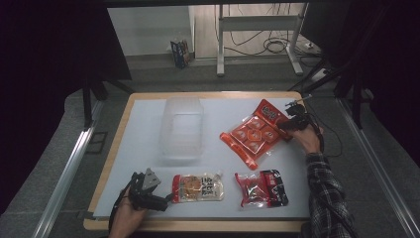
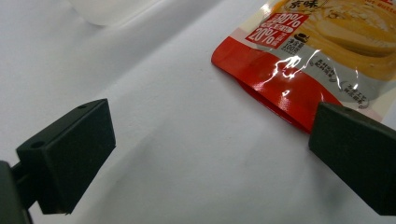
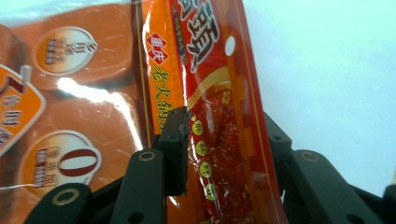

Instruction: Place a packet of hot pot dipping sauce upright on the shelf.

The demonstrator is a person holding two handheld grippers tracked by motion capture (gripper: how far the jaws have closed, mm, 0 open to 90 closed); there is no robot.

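Note:
A large red-orange packet of sealed portions point(image 1: 255, 134) lies at the right middle of the white mat. My right gripper point(image 1: 286, 124) is shut on its red header strip point(image 3: 219, 93), with one black jaw on each side of the strip in the right gripper view. A yellow and red pouch point(image 1: 198, 187) lies near the front edge. My left gripper point(image 1: 166, 200) rests just to its left, jaws open point(image 2: 212, 158) with bare mat between them. The pouch's red bottom edge point(image 2: 280, 88) lies close to the jaw on the right of the left gripper view.
A clear plastic box point(image 1: 182, 128) stands open-topped at the mat's middle left. A red and black packet point(image 1: 261, 187) lies at the front right. The white mat point(image 1: 138, 148) covers a wood-edged table; metal frame legs and cables lie on the floor beyond.

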